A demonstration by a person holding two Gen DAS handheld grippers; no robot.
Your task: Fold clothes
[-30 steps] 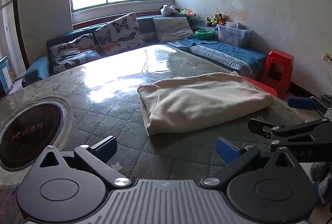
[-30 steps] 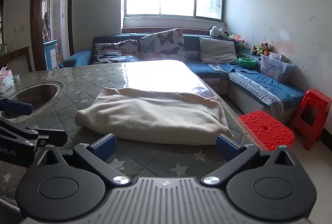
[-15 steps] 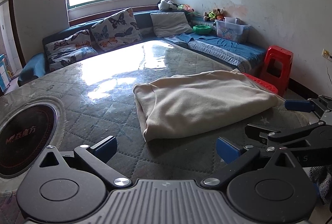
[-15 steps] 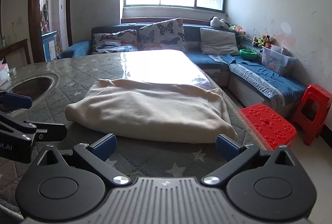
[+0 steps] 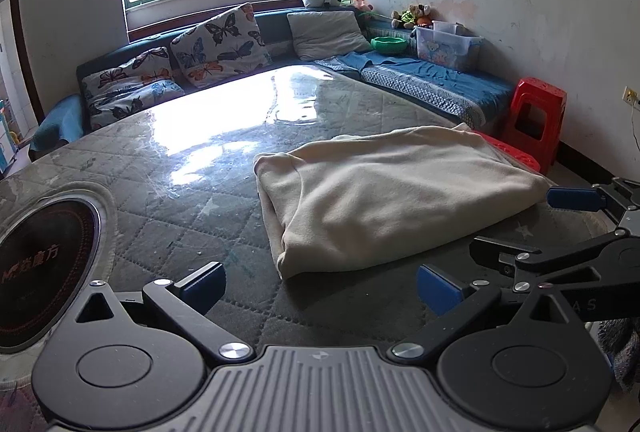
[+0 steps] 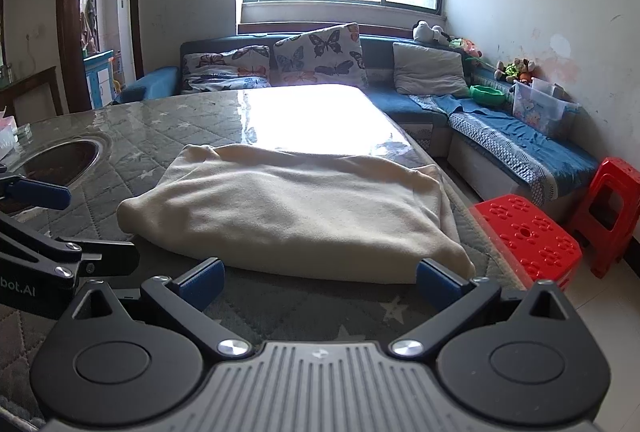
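A cream garment (image 5: 384,191) lies folded into a thick rectangle on the quilted table (image 5: 192,216); it also shows in the right wrist view (image 6: 296,216). My left gripper (image 5: 320,288) is open and empty, just short of the garment's near left corner. My right gripper (image 6: 320,284) is open and empty, right at the garment's near edge. The right gripper shows in the left wrist view (image 5: 520,228) at the garment's right end. The left gripper shows in the right wrist view (image 6: 84,224) beside the garment's left corner.
A round induction hob (image 5: 44,268) is set in the table at the left. Two red stools (image 6: 528,236) (image 6: 612,207) stand off the table's right edge. A blue sofa (image 5: 432,79) with cushions runs along the far walls.
Both grippers have moved in closer to the garment's near edge. The garment has not moved. Both stay open.
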